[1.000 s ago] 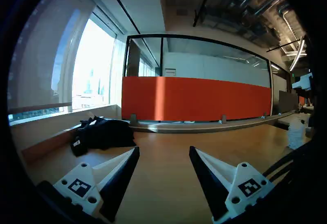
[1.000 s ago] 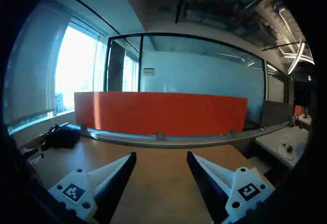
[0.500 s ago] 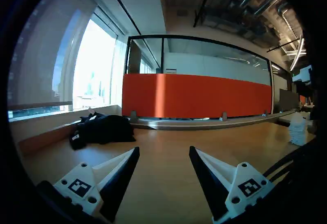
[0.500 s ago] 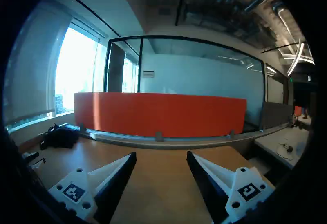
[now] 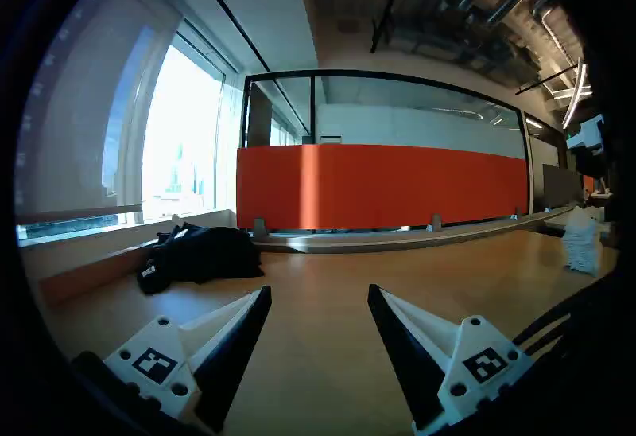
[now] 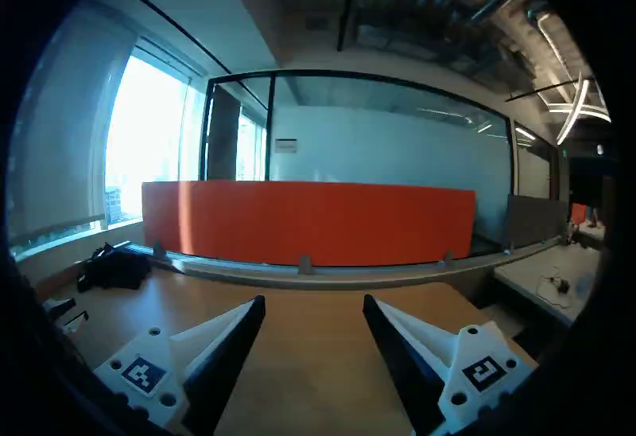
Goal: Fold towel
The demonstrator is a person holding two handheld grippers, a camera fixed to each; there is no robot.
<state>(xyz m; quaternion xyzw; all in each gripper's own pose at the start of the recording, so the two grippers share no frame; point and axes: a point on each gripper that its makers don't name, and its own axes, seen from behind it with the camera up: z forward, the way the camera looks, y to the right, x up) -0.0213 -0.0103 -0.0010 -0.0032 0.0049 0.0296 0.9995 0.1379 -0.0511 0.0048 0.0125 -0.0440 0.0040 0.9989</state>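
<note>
A white stack that looks like folded towels [image 5: 582, 241] stands on the wooden table [image 5: 318, 332] at the far right of the left gripper view. My left gripper [image 5: 319, 288] hovers low over the table, open, with nothing between its fingers. My right gripper [image 6: 314, 299] is likewise open and holds nothing above the same wooden table [image 6: 310, 348]. At the far left edge of the right gripper view, two small pale tips [image 6: 62, 313] are probably the other gripper.
A black bundle of fabric or a bag [image 5: 199, 253] lies at the table's far left by the window, also seen as the black bundle [image 6: 115, 267]. An orange partition [image 5: 381, 185] lines the table's far edge. Another desk with cables [image 6: 556, 281] stands to the right.
The left gripper view has shifted a little, so the white stack now sits higher and nearer the right edge. The right gripper has barely moved. Both stay open.
</note>
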